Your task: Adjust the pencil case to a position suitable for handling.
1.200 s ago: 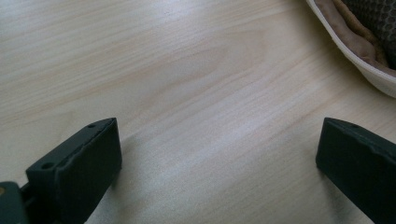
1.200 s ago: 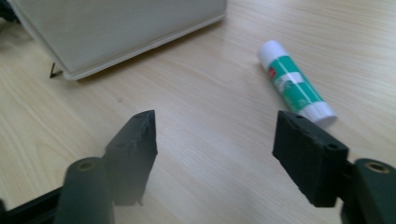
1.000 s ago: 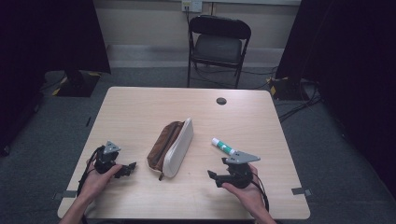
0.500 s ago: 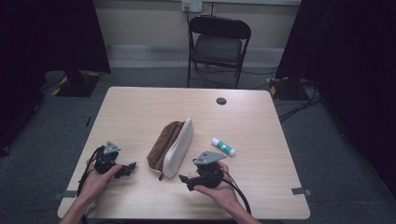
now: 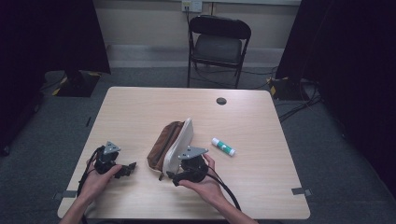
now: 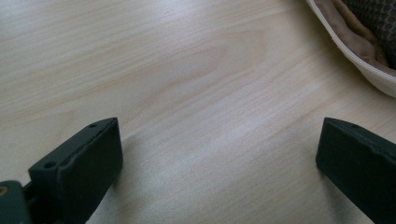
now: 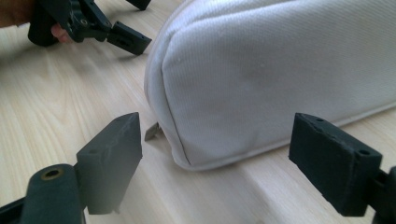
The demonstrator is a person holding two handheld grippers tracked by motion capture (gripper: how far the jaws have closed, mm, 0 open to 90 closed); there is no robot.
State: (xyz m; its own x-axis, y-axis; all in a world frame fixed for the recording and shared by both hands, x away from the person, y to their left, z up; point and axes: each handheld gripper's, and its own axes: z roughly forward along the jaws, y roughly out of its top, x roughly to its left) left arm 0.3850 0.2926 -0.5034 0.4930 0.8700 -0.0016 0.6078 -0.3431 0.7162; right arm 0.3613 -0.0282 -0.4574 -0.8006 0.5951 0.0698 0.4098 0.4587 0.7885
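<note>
Two black hand-held grippers work a pale wooden table [image 5: 140, 107]: at the left, the left gripper [image 5: 129, 169] rests low on the wood with its jaws spread wide and nothing between them, the bare grain running under both pads in the left gripper view. Just right of it lies the pencil pouch [image 5: 172, 144], a single soft fabric case with a brown side and a white side, stretched lengthwise away from the person near the middle of the table's near half. At its near end sits the right gripper [image 5: 173, 178], whose jaws have just been opening and now stand wide apart, framing the pouch's white corner [image 7: 261, 79] without pressing on it; a small metal zipper tab [image 7: 153, 131] pokes out at that corner. The pouch looks light and limp, likely to sag or fold when lifted, so a pinch across the thin seamed corner or on the zipper tab should hold better than a grab at the rounded body. Farther right, apart from the pouch, lies one glue stick [image 5: 223, 146] with a green label. Count on the table: two grippers, one pouch, one glue stick, one dark round cable port [image 5: 221, 101]. Beyond the far edge stands one black folding chair [image 5: 217, 44].
</note>
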